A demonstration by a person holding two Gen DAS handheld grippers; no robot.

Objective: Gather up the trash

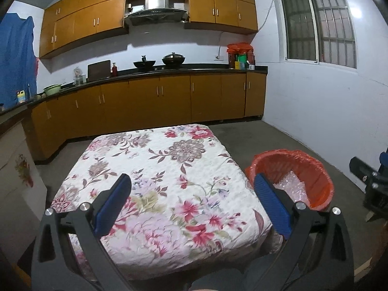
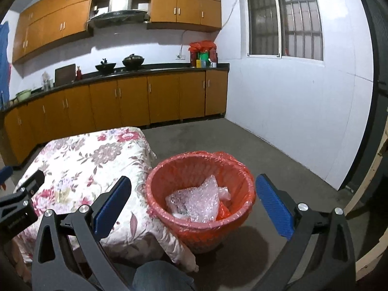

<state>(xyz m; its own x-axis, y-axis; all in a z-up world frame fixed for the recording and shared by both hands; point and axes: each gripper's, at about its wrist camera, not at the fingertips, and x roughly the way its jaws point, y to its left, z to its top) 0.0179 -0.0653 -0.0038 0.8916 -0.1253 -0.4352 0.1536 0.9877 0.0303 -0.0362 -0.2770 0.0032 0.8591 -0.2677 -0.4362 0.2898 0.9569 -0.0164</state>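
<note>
The left gripper (image 1: 191, 201) hangs spread and empty over the floral table (image 1: 150, 160), seemingly bare. Just right, the red bin (image 2: 201, 208) holds bubble wrap (image 2: 196, 201), tucked close for dropping; the right gripper (image 2: 194, 203) gapes above it, holding nothing.

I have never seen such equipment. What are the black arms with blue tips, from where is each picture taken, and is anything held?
They are two hand-held grippers; a person carries one in each hand. Each picture comes from a camera on one gripper, looking along its fingers. The left gripper is open over the floral-covered table, holding nothing. The right gripper is open above the red bin, which contains bubble wrap. No trash is visible on the cloth.
</note>
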